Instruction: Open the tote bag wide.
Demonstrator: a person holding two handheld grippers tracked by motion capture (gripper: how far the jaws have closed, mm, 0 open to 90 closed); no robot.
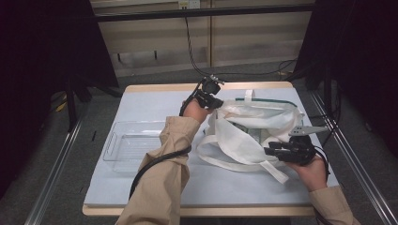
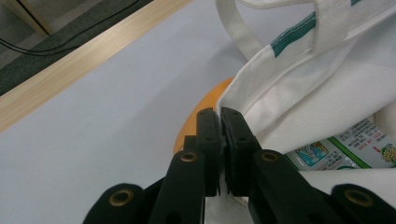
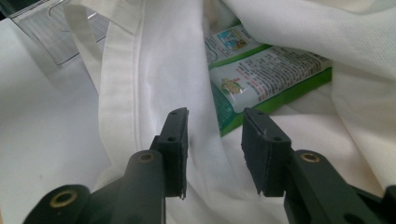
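on my high view the white tote bag lies slumped open on the pale table cover, right of the middle, with its loose handles trailing toward the near edge. my left gripper is at the bag's far left corner, and in the left gripper view its jaws are pressed together on the bag's rim, with a green stripe on the cloth above and something orange partly hidden beneath the cloth. my right gripper sits at the bag's near right side; in the right gripper view its jaws stand apart over the white cloth, clamped on nothing. inside the bag i see a green and white packet. a clear plastic tray rests left of the bag.
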